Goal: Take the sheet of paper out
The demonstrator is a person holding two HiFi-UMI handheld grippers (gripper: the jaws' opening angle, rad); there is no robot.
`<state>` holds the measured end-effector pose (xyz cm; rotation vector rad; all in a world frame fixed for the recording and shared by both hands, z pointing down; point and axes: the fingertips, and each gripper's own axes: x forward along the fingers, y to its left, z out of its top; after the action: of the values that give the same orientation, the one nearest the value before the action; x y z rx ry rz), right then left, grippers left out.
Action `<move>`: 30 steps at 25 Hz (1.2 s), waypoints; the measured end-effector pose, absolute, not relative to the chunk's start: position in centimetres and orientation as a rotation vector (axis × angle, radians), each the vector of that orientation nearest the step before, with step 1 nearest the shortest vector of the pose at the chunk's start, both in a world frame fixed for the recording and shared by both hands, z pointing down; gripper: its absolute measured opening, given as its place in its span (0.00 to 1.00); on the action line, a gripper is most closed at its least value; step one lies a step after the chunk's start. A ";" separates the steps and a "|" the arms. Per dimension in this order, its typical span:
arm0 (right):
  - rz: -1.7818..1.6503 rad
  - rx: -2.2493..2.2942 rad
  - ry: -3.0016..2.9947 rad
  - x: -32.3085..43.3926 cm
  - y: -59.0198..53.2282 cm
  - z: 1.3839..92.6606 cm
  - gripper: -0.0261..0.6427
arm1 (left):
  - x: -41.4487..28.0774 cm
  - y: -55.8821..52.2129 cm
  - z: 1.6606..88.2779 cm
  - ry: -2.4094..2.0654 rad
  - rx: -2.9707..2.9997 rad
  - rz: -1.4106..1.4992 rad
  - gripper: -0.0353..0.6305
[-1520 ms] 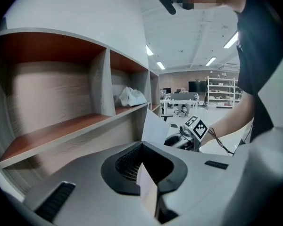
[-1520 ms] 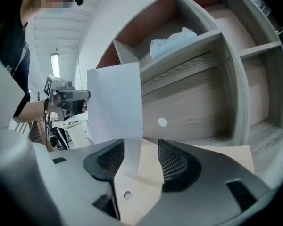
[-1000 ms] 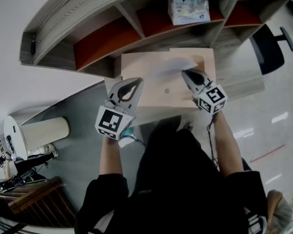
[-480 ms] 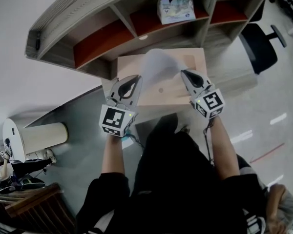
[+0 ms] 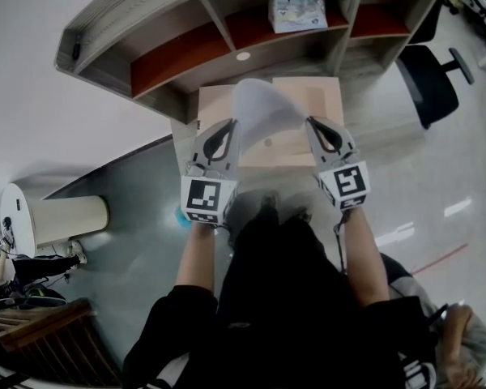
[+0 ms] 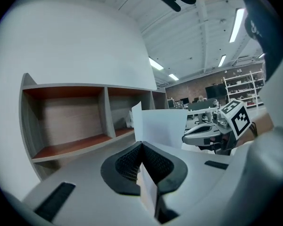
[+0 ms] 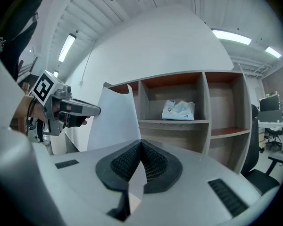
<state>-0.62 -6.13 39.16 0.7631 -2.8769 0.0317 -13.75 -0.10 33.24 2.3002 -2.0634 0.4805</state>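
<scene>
The white sheet of paper hangs curved in the air above a tan flat board on the desk. My left gripper is shut on the sheet's left edge and my right gripper is shut on its right edge. In the left gripper view the paper runs from between the closed pads toward the right gripper. In the right gripper view the sheet rises from the closed jaws, with the left gripper beyond it.
A wooden shelf unit with red-brown inner boards stands behind the desk; a tissue pack lies in one compartment. A black office chair is at the right, a white cylinder at the left on the floor.
The sheet lay nearly flat on the tan board a second ago; both grippers have risen with it and it now bows upward between them.
</scene>
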 end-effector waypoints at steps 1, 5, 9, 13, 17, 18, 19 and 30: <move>0.021 0.782 -2.873 -0.6 -5.8 38.6 0.06 | -13.7 0.1 33.1 -2.076 2.299 0.472 0.12; 0.003 0.858 -2.851 -0.4 -4.5 37.1 0.06 | -13.4 0.9 32.3 -2.129 2.293 0.409 0.12; 0.012 0.934 -2.807 -0.2 -2.5 36.8 0.06 | -13.8 2.0 32.4 -2.126 2.275 0.330 0.12; 0.004 1.019 -2.766 0.1 -0.6 36.2 0.06 | -13.7 3.5 32.1 -2.108 2.303 0.288 0.12; -0.027 1.083 -2.747 0.6 1.7 35.2 0.06 | -13.3 5.4 32.0 -2.081 2.337 0.278 0.12; -0.035 1.097 -2.743 0.8 2.3 35.0 0.06 | -13.2 5.9 31.9 -2.077 2.344 0.274 0.12; -0.040 1.109 -2.740 1.0 2.9 34.8 0.06 | -13.1 6.4 31.8 -2.073 2.350 0.269 0.12; -0.090 1.186 -2.725 1.8 8.2 33.1 0.06 | -11.9 11.1 31.4 -2.022 2.382 0.224 0.12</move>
<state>1.77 8.22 33.12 1.1860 -2.7251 -0.0901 -11.90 11.09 31.37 2.3817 -2.0216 0.2236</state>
